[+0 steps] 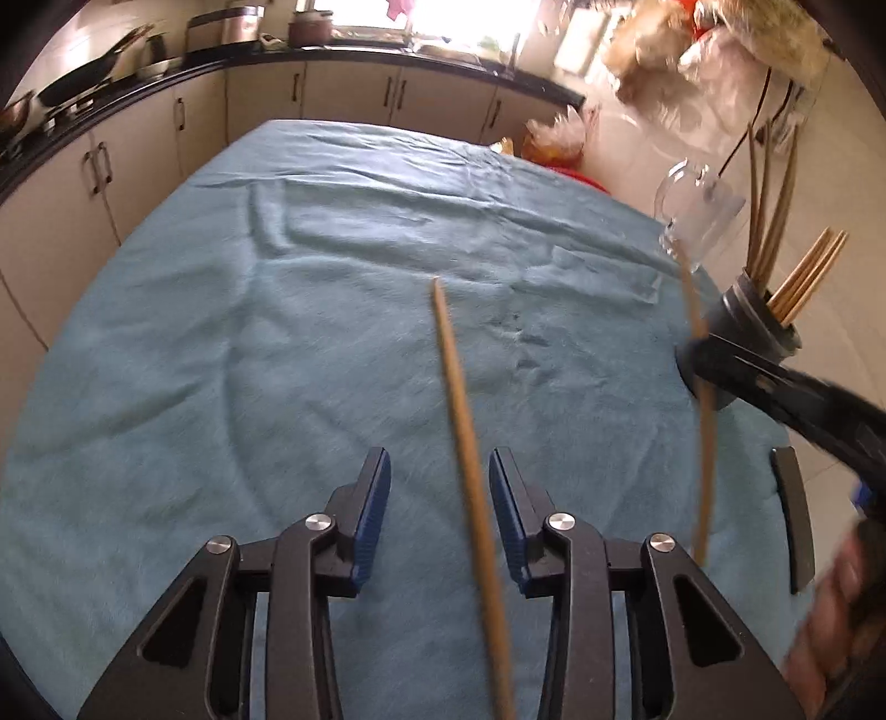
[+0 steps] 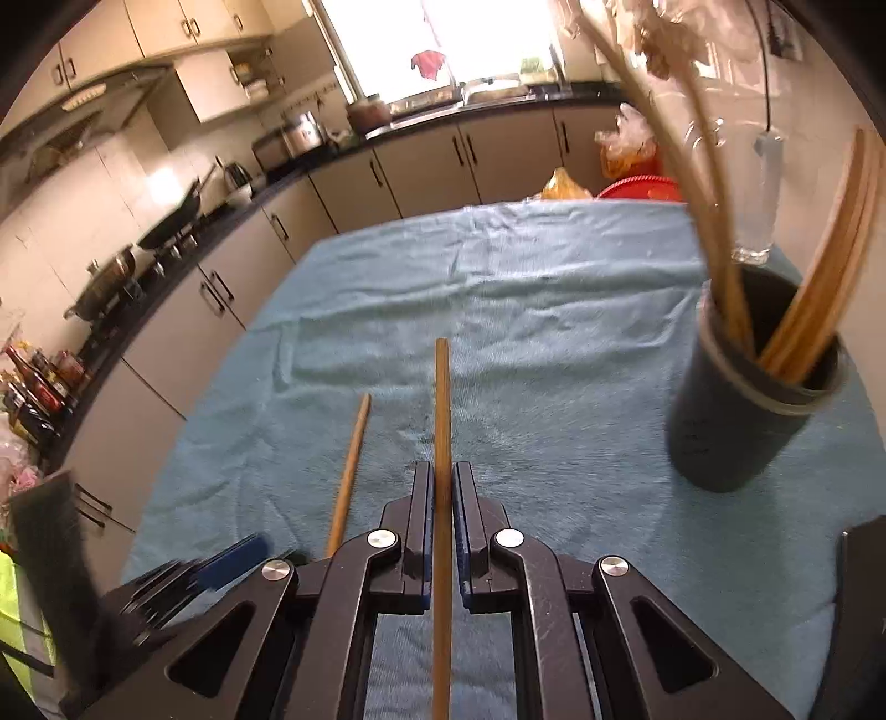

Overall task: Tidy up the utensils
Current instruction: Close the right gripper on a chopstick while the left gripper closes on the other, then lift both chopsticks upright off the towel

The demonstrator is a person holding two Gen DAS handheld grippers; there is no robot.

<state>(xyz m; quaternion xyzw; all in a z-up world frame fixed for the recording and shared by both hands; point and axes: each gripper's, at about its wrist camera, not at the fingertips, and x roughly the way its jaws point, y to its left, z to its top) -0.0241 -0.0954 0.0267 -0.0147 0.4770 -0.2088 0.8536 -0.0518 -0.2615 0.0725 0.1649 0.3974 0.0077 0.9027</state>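
A home kitchen: cream cabinets [image 2: 354, 183] under a dark counter [image 2: 498, 105], wok [image 2: 171, 219] on stove, window [image 2: 437, 44].

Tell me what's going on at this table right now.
A person is sorting chopsticks into a dark holder cup on a blue cloth. The right tool is shut on one chopstick, with the cup, already holding several sticks, just to its right. The left tool straddles a second chopstick with a visible gap on both sides, so it is not gripped. A clear glass stands behind the cup.
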